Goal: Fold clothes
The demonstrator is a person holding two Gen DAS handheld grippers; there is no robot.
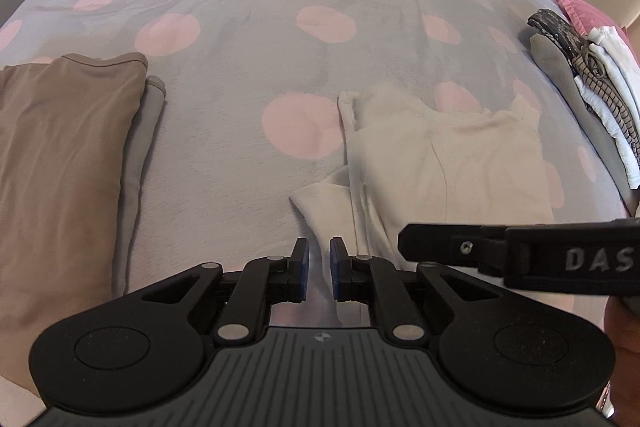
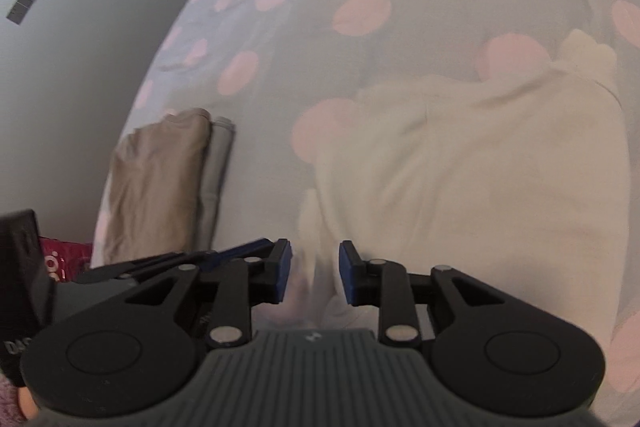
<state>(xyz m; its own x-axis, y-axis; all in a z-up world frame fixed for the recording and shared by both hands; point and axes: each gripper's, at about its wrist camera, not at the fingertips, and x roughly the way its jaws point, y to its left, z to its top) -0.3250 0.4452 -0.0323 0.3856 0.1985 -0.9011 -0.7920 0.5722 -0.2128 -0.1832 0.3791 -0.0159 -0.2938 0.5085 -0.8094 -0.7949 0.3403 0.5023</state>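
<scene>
On the grey bedspread (image 1: 240,155) with pink dots, far left, a folded tan garment (image 1: 60,155) lies with its long axis running from the near edge away toward the far side, a folded grey piece (image 1: 140,155) tucked along its right edge. Right of these comes a bare strip of spread, free for movement. Next, the left gripper (image 1: 319,269) points steeply down, its blue pads a narrow slit apart and nothing clamped between them; the near left corner of the cream garment (image 1: 448,167) lies just beyond its tips. That garment spreads to the right, its folded left edge running lengthwise away from the camera, its far right corner bunched up. Over its near part, the right gripper (image 2: 312,277) has its jaws parted moderately, pads clear of the cloth beneath. At the far right, a stack of folded clothes (image 1: 600,99) sits by the bed's edge.
</scene>
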